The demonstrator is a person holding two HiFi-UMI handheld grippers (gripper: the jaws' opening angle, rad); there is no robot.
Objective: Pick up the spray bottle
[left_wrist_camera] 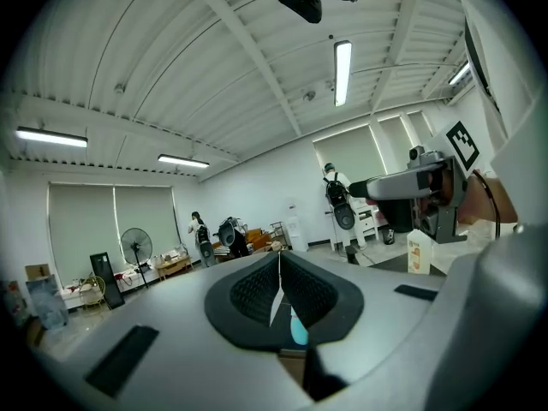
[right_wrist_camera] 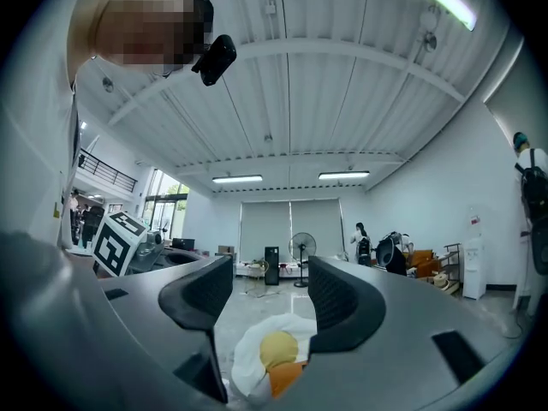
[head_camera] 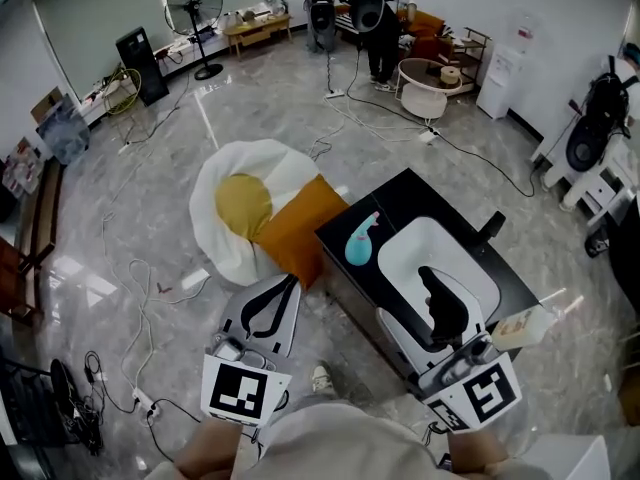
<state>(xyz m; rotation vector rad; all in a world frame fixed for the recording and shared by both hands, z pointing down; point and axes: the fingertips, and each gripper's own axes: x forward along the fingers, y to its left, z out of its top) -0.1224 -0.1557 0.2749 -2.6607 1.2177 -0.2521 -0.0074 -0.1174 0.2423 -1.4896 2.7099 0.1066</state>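
Since neither tool holds anything, both read as held level and ready, with the pick not yet begun.

Left gripper (left_wrist_camera: 279,268): jaws pressed together, empty. The spray bottle (head_camera: 362,240) shows as a teal sliver through the slit below them.

Right gripper (right_wrist_camera: 267,282): jaws wide apart, nothing between. Likely the picking hand, opened in advance.

Bottle: teal, on the black table (head_camera: 410,198), close to its left edge, ahead of both tips, untouched.

Small carton (head_camera: 520,326) at the table's near right edge.

Beyond, an egg-shaped cushion (head_camera: 245,208) and an orange cushion (head_camera: 300,230) lie on the grey polished floor (head_camera: 160,168), with cables trailing.

Far end: standing fan (head_camera: 196,8), people (head_camera: 380,28).
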